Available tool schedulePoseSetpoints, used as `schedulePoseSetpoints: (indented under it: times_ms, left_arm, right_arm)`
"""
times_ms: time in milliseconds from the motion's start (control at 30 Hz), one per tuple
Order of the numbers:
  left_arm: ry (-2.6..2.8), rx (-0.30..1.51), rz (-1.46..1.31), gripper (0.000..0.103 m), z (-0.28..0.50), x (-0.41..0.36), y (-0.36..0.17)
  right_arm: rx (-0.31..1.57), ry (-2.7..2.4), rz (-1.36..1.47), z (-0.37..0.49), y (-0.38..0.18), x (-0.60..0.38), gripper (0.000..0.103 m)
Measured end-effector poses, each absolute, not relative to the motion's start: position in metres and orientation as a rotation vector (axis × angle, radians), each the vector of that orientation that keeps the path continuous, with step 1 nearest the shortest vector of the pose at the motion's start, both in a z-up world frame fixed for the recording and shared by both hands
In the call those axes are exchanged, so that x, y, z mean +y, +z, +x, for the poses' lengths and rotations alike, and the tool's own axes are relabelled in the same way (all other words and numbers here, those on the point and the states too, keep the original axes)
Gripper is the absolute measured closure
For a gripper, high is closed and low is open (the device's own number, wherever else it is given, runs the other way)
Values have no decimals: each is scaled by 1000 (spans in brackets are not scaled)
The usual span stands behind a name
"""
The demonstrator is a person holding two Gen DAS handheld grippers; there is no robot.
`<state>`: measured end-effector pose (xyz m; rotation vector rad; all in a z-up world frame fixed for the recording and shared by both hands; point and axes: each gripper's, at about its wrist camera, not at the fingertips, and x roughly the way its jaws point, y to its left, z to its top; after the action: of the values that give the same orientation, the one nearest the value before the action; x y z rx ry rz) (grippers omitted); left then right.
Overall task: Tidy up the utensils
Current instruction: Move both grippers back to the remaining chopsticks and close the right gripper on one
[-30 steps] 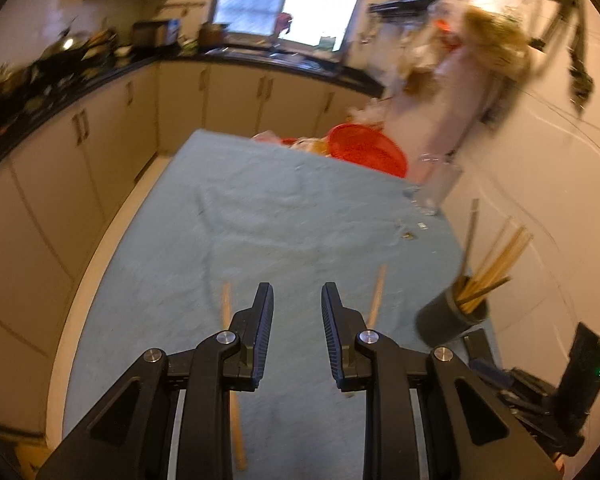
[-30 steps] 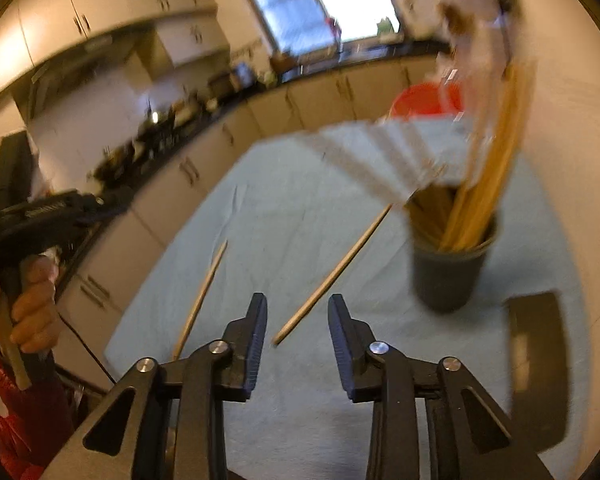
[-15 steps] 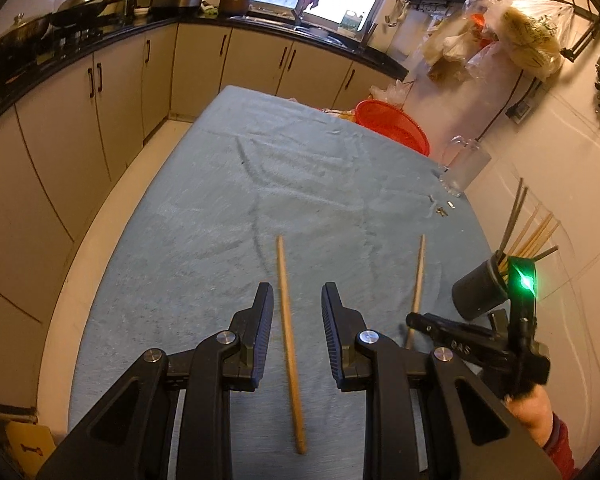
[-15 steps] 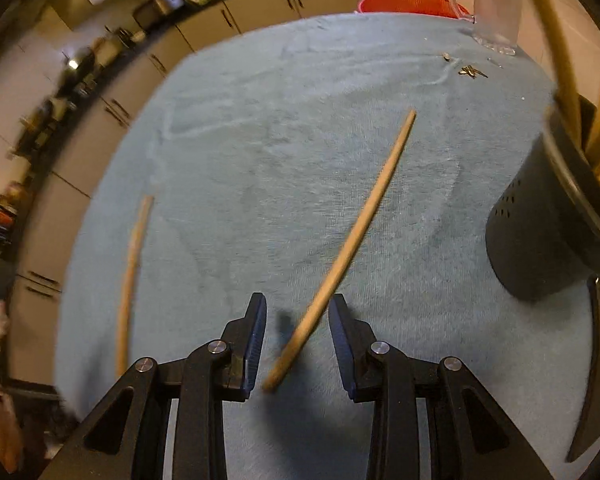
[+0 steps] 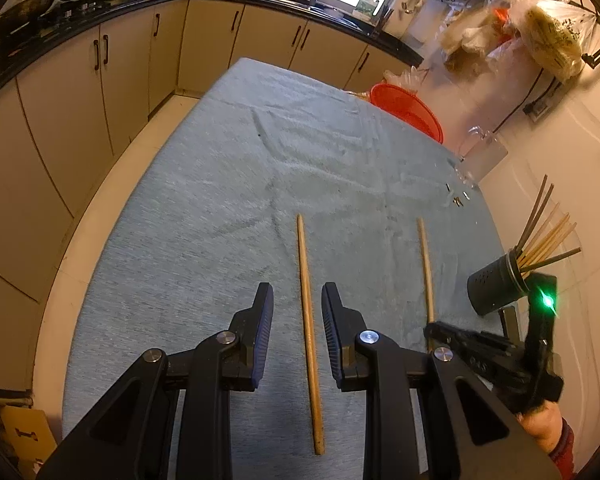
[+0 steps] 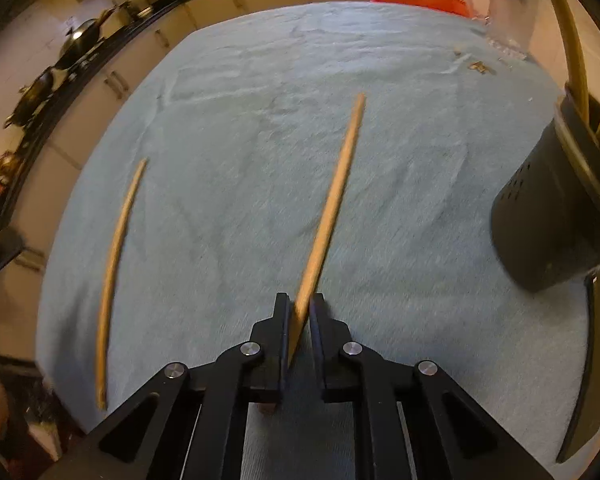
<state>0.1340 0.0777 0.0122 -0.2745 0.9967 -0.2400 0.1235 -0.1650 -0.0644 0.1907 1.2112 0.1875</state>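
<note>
Since the earlier frames both grippers have been brought down toward the pale blue cloth-covered table (image 5: 204,216), and the right gripper (image 6: 300,312) has been closed onto the near end of the right-hand light wooden chopstick (image 6: 336,200), which a moment ago lay free between its parted fingers. The left gripper (image 5: 297,332) is held with its fingers apart, straddling the left-hand light wooden chopstick (image 5: 308,304) without touching it; that stick lies flat on the cloth.

Both sticks are judged to be light, stiff and smooth, and prone to pivoting or slipping when pinched at the very end, as the right one is. A hold nearer the middle would likely steady the left one.

The black perforated cylindrical holder (image 6: 552,216), already filled with chopsticks, stands to the right of the gripped stick, near the table's edge by the wall. The protruding sticks could obstruct insertion. Farther back a red plastic basin (image 5: 408,108) and a clear glass jug (image 5: 480,156) are seen, with small scraps beside the jug; all are well apart from the sticks and nothing else lies in the way.
</note>
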Motion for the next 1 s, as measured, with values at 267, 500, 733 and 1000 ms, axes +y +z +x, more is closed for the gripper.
schedulePoseSetpoints:
  times_ms: [267, 500, 733, 1000]
  left_arm:
    - [-228, 1048, -268, 78, 147, 72, -2]
    - [-237, 1098, -288, 78, 152, 67, -14]
    - [-218, 1109, -297, 78, 153, 75, -16]
    - [-229, 1137, -295, 78, 164, 69, -23]
  right_arm:
    - [1210, 320, 39, 83, -42, -160, 92]
    - [1135, 306, 92, 125, -25, -157, 77]
    - [1216, 262, 106, 181, -49, -135, 77]
    - [1257, 244, 85, 196, -68, -132, 95]
